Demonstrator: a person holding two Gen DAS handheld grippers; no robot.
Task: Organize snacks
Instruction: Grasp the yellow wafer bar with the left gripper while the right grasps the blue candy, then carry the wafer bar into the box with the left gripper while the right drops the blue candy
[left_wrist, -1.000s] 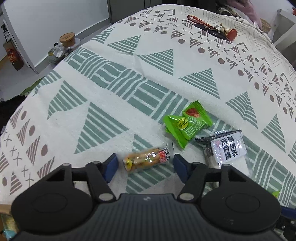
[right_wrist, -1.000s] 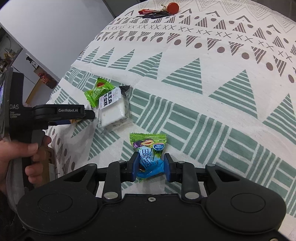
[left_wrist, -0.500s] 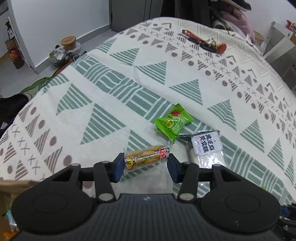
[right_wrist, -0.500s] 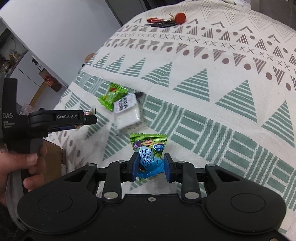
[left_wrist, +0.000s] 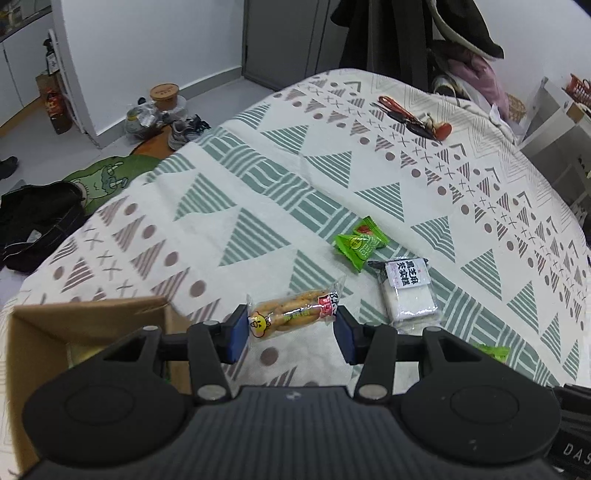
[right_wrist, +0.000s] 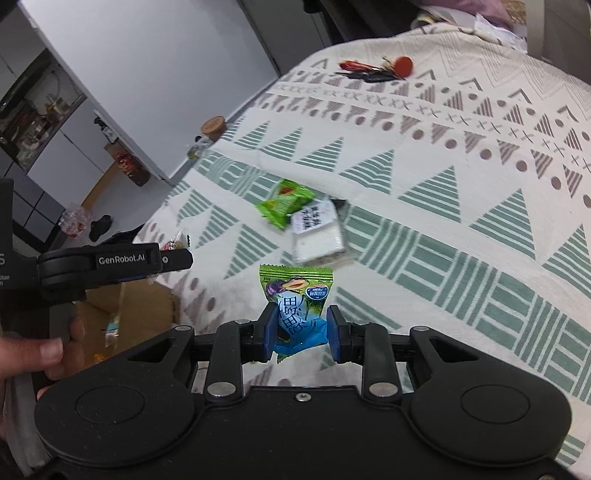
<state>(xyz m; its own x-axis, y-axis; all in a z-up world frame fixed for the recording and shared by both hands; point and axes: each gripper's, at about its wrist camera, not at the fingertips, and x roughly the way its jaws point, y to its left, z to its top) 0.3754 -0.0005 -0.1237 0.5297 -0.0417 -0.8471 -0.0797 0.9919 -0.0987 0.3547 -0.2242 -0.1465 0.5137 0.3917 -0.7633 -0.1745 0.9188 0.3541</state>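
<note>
Green-and-white triangle-patterned cloth (left_wrist: 258, 206)

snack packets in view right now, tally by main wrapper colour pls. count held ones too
Green: 2, both lying together on the cloth
White: 1, on the cloth
Clear, biscuit sticks inside: 1, in the left gripper
Green and blue: 1, in the right gripper
Total: 5
</note>
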